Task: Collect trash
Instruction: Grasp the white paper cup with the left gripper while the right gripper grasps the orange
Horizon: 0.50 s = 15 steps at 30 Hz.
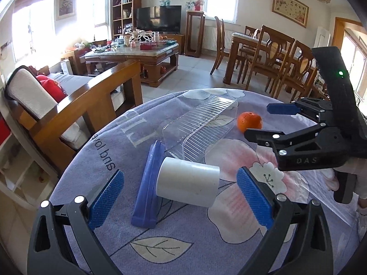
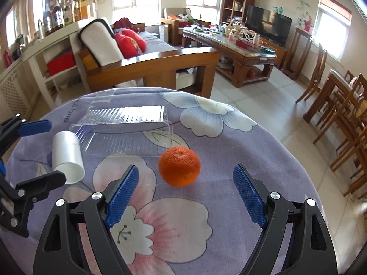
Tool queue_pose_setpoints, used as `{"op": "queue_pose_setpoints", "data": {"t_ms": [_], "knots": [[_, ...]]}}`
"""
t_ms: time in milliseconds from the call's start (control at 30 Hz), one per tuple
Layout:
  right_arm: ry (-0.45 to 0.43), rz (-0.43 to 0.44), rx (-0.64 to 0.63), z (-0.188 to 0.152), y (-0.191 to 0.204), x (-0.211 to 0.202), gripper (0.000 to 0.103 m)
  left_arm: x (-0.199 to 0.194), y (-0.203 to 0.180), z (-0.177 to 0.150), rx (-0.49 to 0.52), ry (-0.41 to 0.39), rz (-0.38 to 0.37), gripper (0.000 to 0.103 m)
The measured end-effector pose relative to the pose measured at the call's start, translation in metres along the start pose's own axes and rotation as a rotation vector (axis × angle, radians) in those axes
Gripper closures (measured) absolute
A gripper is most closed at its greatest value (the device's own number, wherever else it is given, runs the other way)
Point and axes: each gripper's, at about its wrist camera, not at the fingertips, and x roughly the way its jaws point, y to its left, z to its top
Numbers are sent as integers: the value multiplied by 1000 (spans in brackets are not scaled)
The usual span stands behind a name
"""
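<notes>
The step in hand, as I judge it, is the approach: each gripper goes toward one piece on the round table covered with a flowered cloth [image 2: 263, 142]. To do it well, the right gripper [image 2: 185, 189] should come down so that the orange [image 2: 179, 166] sits in the middle between its two blue pads, and it should close slowly, because a round fruit can roll away on the cloth if one pad touches it first. The left gripper [image 1: 180, 194] should take the white roll [image 1: 188, 181] across its round side, not at its ends, and it should not push the roll against the blue strip [image 1: 148, 185] that lies touching it on the left. The clear plastic tray [image 1: 201, 128] lies upside down just behind the roll, in the middle of the table, and I think it is light and can slide easily, so a careless move may knock it. About the claws: the right one stands wide, its pads are on both sides of the orange but a little nearer than it, and they touch nothing. The left one is also wide and empty; the roll lies between its pads and slightly farther, with free space on each side. The orange is to the right of the tray, near its end.
</notes>
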Motion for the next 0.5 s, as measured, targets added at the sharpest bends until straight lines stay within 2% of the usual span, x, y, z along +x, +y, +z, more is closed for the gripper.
{"op": "queue_pose_setpoints", "data": {"t_ms": [100,233,333,500], "knots": [[8,32,25,4,-4,8,42,0,-3,0,19,1,-5,7],[22,66,48,3,-5,15,54,1,-2,1,13,9,-20,21],[31,85,52,2,-4,18,61,3,2,2,-9,15,-33,23],[27,95,57,0,-1,16,65,7,5,3,-18,32,-66,42]]}}
